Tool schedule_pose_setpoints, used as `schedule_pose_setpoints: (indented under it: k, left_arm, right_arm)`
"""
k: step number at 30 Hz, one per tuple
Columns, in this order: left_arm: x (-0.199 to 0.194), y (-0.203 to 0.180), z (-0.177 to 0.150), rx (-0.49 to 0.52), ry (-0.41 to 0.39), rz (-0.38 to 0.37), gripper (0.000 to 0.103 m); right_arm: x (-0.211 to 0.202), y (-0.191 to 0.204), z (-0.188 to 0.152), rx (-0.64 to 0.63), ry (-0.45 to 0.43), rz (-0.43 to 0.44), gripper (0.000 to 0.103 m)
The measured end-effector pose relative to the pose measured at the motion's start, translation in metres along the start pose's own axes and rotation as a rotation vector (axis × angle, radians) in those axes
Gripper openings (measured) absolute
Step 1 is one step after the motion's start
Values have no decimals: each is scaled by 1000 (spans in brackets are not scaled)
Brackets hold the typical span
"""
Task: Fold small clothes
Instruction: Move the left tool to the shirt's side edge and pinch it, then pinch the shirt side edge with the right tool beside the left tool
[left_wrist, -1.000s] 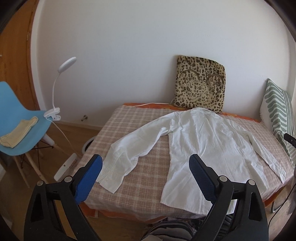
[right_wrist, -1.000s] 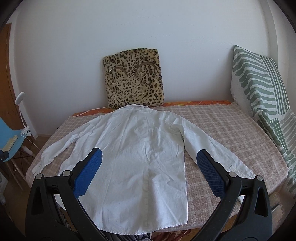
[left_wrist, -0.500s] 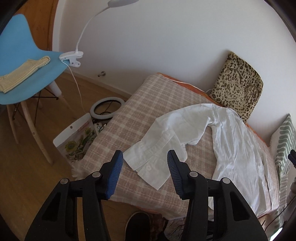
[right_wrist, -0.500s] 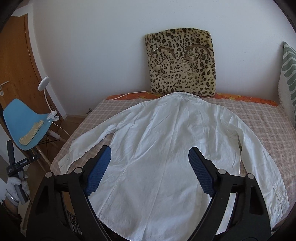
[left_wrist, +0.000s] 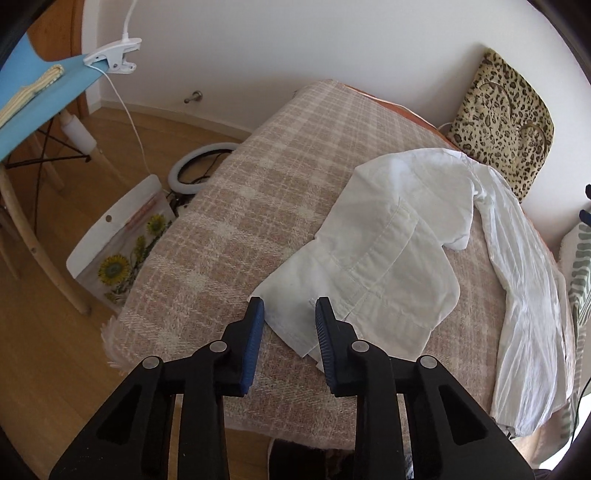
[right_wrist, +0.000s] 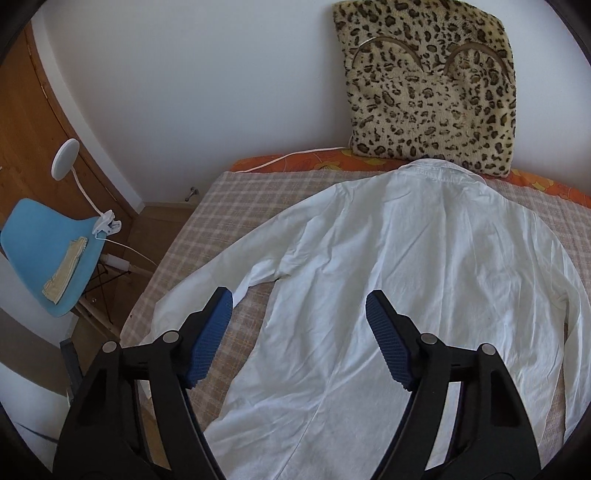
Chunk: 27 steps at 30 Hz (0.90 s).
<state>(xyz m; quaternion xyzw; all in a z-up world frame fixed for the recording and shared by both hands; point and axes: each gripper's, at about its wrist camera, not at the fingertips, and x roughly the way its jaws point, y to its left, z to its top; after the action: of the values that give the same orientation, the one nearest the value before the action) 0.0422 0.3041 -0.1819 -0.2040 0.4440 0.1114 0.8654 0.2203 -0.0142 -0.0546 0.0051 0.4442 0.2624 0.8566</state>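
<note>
Left wrist view: the left gripper (left_wrist: 289, 325), black-framed with blue ribbed pads, is reaching over the near edge of the pink-and-beige checked blanket (left_wrist: 258, 192) covering the bed. Its jaws are standing apart with a narrow gap, the cuff corner of the white long-sleeved cotton shirt (left_wrist: 388, 251) lying between the fingertips; whether the pads are touching the cloth cannot be told. The sleeve is lying bent back on itself, and the shirt's body is trailing toward the right edge, partly cut off by the lens rim.

Right wrist view: the right gripper (right_wrist: 299, 332), of the same build, is hovering with jaws wide apart above the shirt (right_wrist: 406, 277), which is lying spread flat on the blanket (right_wrist: 221, 206), collar toward the wall. The shirt's hem is hiding behind the gripper frame, and its right sleeve is running out of frame.

Only the left view is showing the white ring light (left_wrist: 199, 162) and sunflower-printed bag (left_wrist: 122, 243) on the wooden floor beside the bed. Both views are showing the blue plastic chair (right_wrist: 48, 251) carrying a folded yellow cloth (right_wrist: 64, 269) and a white clip-on lamp (right_wrist: 105, 225). Farthest, a leopard-print cushion (right_wrist: 432, 85) is leaning against the white wall.
</note>
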Motion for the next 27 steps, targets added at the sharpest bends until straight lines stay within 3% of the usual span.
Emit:
schedule_pose_setpoints:
  k: [5,10,12,13,14,20,27]
  left_arm:
    - [0,-4,1,23,-24,20,26]
    - [2,-11,0,84,-45,67,25]
    - [1,-9,0,77,-63,76,13]
    - [1,-7,-1,66,-73,58,6]
    - [0,-6,-2,49,-84,36,4]
    - [-9,1,-5,-30,-134,-71,3]
    - [-32,-11,-9,-9,-194,-138,3]
  right_arm:
    - [60,35,32,17,115,62,78]
    - [116,73,50,-7,218,72,78]
    - [135,85,54,-26,241,58,78]
    - [144,90,55,-32,252,49,78]
    - [155,95,56,-34,266,36,78]
    - [208,113,62,-44,324,-34,78]
    - [255,122,66,-52,393,-107,78]
